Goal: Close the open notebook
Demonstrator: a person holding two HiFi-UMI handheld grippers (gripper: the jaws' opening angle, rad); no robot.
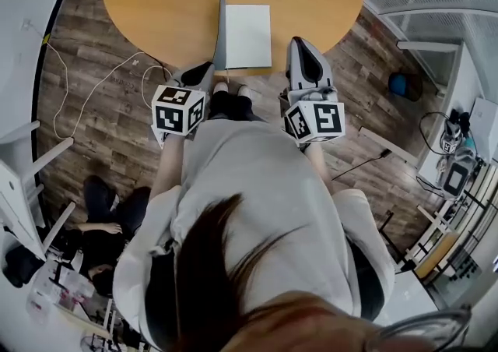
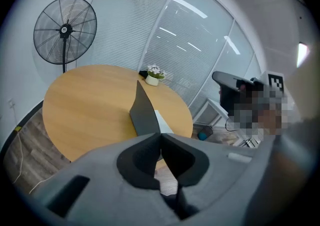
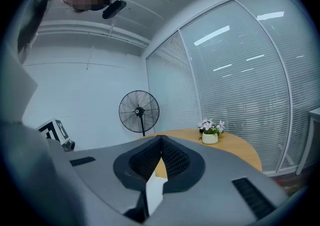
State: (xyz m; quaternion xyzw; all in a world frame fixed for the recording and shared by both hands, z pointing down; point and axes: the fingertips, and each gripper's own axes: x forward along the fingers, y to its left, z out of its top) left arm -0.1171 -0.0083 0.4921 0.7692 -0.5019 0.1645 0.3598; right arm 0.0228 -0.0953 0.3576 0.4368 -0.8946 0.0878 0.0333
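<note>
In the head view the notebook lies at the near edge of the round wooden surface. It is not closed: its left cover stands almost upright, and the white page lies flat to the right of the cover. The left gripper has its jaws just before the near corner of this cover, and the right gripper is just beside the right edge of the page; I cannot tell if either one touches the notebook. In the left gripper view the jaws of the left gripper are pressed together at the tips with nothing between them. The grey cover rises directly ahead of them, a little to the left, and a standing fan and a small flower pot are far beyond. In the right gripper view the jaws of the right gripper also meet and hold nothing. A white strip shows through the gap under them, probably the page. I judge that the closing is perhaps half done or less: the cover must go down to the right onto the page.
</note>
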